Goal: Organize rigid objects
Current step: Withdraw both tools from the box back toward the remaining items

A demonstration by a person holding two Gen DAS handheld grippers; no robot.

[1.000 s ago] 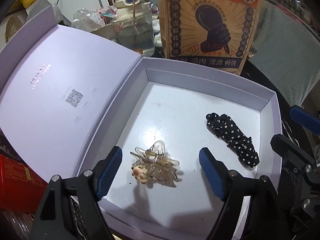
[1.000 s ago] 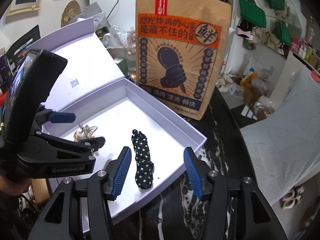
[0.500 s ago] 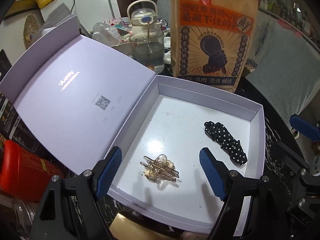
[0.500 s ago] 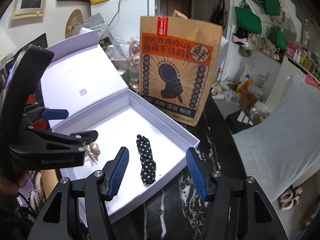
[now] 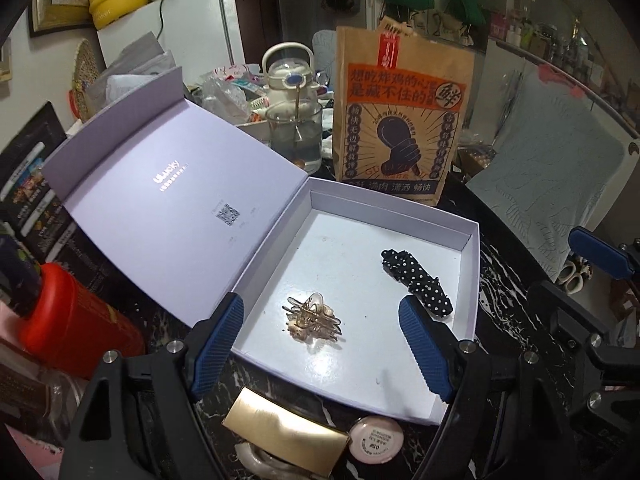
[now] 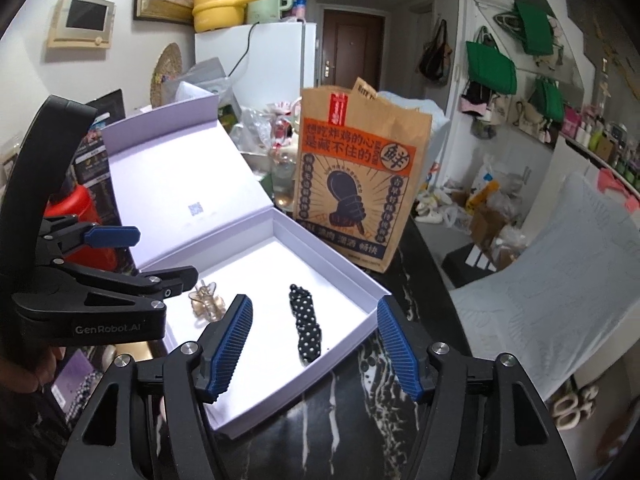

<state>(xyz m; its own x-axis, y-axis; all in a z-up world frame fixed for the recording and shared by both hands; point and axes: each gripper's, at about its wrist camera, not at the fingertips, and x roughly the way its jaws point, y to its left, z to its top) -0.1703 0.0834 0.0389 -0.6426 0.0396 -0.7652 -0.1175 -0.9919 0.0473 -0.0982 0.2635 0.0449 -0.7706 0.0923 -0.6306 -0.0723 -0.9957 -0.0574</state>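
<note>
An open lilac box (image 5: 472,276) (image 6: 344,264) lies on the dark marble table with its lid (image 5: 168,208) folded back to the left. Inside rest a clear gold hair claw clip (image 5: 312,318) (image 6: 206,300) and a black polka-dot hair clip (image 5: 418,282) (image 6: 306,326). My left gripper (image 5: 320,344) hangs open above the box's near edge, nothing between its blue pads. My right gripper (image 6: 314,350) is above the box's right corner, its jaws opening and empty; the polka-dot clip lies below, untouched.
A tall brown paper bag (image 5: 404,120) (image 6: 356,176) stands behind the box. A glass jar and white kettle (image 5: 294,120) sit beside it. A red container (image 5: 72,320) is at left. A gold case (image 5: 288,436) and round compact (image 5: 374,438) lie by the box's near edge.
Both grippers have risen and drawn back from the box, so it looks smaller. The right gripper's pads have spread wider. Both clips stay where they lay.
</note>
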